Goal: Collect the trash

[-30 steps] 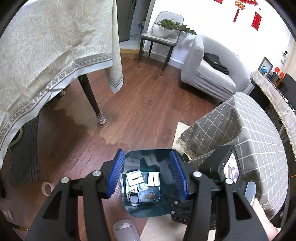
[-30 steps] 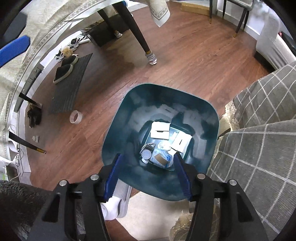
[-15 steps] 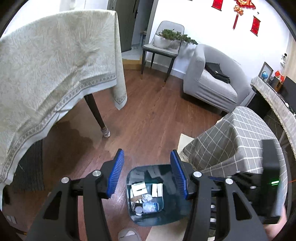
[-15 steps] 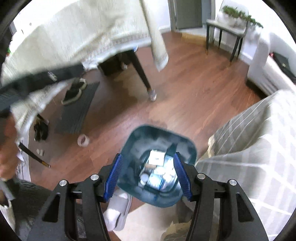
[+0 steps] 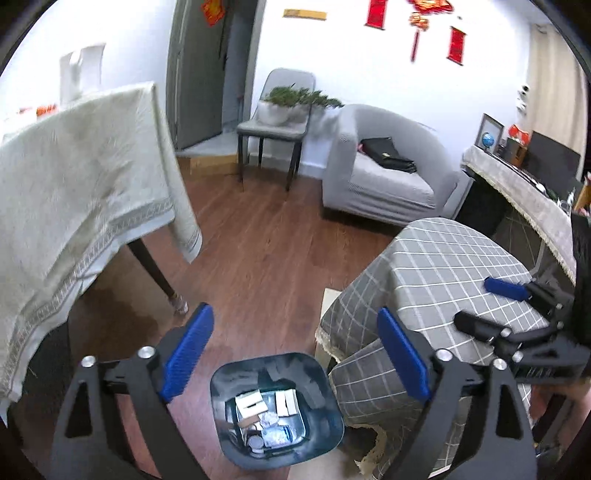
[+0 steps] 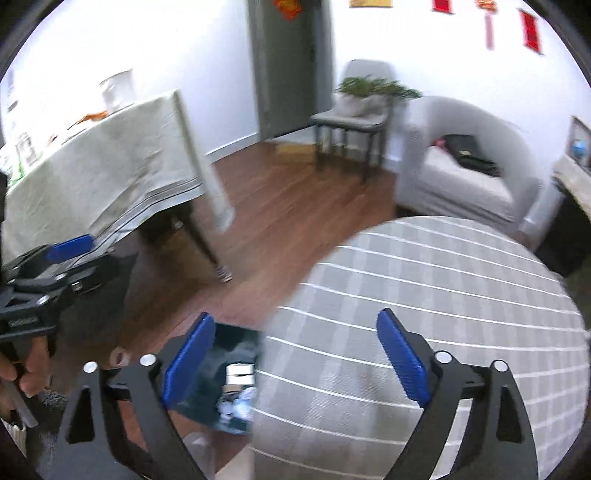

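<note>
A living room with a brown wood floor. The dark teal plastic bin holds collected paper trash; left gripper and right gripper, jaws just spread, hang empty above it, apparently ready for more.

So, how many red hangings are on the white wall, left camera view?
3: one left, a knotted one in the middle, one right. More may be hidden.
</note>
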